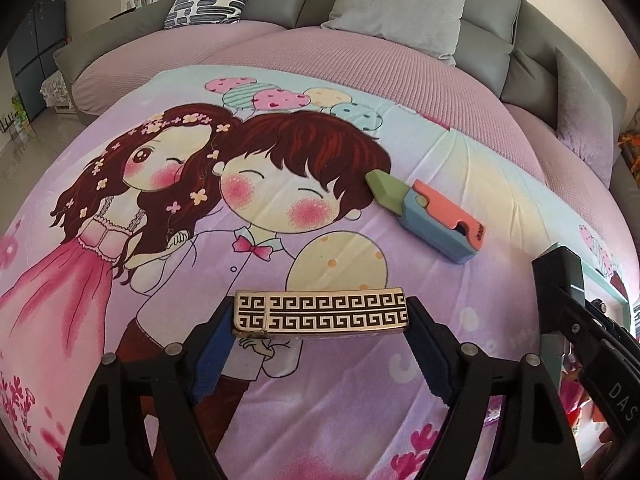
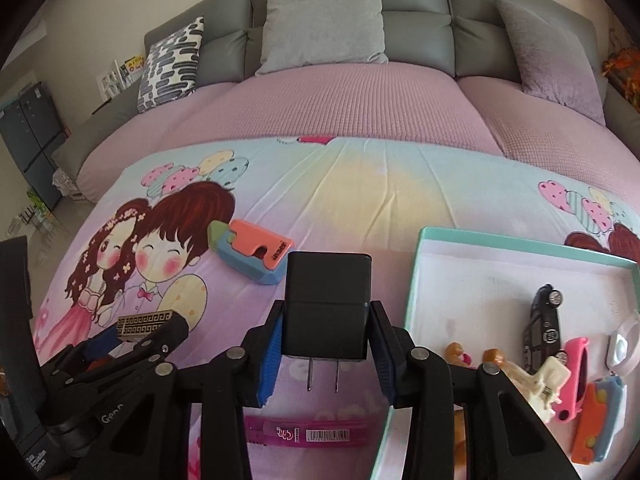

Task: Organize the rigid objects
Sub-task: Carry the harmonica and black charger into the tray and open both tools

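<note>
A gold-and-black key-pattern box (image 1: pixel 320 310) sits lengthwise between the blue pads of my left gripper (image 1: pixel 320 318), which is shut on its two short ends just above the cartoon bedsheet. In the right wrist view the same box (image 2: pixel 146 321) shows at the lower left. My right gripper (image 2: pixel 327 320) is shut on a black plug charger (image 2: pixel 327 292), held upright with its two prongs pointing back toward the camera. A pastel green, blue and orange toy knife (image 1: pixel 428 216) (image 2: pixel 252 252) lies loose on the sheet beyond both grippers.
A teal-rimmed shallow box (image 2: pixel 416 280) stands right of the charger, holding toy cars (image 2: pixel 542 320) and several small items. A pink barcode strip (image 2: pixel 308 434) lies under my right gripper. Grey pillows (image 2: pixel 324 24) and a sofa back close off the far side.
</note>
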The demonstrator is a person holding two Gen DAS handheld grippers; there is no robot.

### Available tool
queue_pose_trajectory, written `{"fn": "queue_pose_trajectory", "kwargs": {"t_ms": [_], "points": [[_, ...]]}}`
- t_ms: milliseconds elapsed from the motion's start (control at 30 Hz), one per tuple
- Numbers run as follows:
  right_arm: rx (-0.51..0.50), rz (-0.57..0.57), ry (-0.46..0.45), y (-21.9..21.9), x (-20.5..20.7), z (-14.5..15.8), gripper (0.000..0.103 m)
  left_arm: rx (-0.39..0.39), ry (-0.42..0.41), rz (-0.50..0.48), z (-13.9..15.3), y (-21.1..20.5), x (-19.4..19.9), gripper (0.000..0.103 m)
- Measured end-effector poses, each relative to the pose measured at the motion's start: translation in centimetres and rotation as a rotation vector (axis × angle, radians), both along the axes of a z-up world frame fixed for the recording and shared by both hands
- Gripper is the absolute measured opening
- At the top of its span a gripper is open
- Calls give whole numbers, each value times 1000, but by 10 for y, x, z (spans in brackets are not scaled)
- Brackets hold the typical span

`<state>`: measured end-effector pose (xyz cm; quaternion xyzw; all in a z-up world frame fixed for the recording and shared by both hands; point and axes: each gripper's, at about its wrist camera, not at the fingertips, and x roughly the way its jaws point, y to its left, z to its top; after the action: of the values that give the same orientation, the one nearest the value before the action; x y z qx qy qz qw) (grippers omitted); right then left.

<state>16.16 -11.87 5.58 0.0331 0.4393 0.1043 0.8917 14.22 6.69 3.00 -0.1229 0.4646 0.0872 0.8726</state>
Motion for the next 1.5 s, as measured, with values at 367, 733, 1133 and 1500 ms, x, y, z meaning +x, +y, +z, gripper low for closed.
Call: {"fn": "queue_pose_trajectory", "kwargs": {"t_ms": [367,733,1133,1500], "points": [[26,-173,-42,-80,-35,32,42,29,-137,-92,53,-38,-9,82],[66,-336,-44,-156,-43,31,42,11,-157,-275,61,-108,3,82],[90,-416,-7,-194,-40,16,43,41,-118,-420,35,-179,23,82],[115,-464,30,-216,-39,4,43,-30,-151,-464,35,-211,31,82]]}}
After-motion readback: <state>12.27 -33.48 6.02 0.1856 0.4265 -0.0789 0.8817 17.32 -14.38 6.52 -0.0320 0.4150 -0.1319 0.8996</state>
